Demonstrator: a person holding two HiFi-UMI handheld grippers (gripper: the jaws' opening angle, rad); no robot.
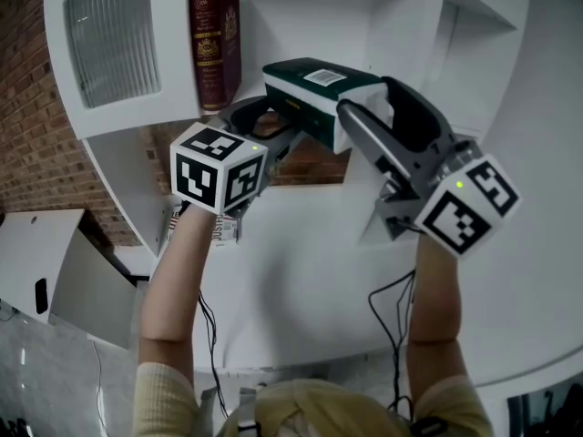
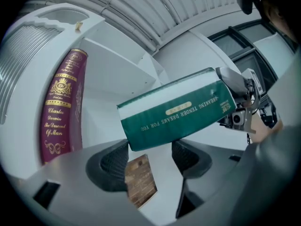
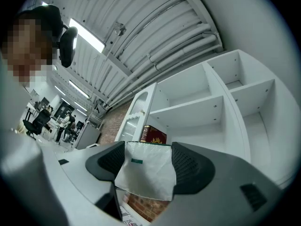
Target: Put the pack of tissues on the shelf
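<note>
Upper centre of the head view: the right hand-held gripper clamps the pack of tissues by one end, likely to slide it lengthwise onto the shelf — the left hand-held gripper gapes empty.

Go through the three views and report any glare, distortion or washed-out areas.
Head view: even light, the white shelf nearly washed out, the pack of tissues sharp. Left gripper view: fisheye bows the shelf edges; the pack's print stays legible. Right gripper view: dark corners, glaring ceiling lights, curved shelf boards.
</note>
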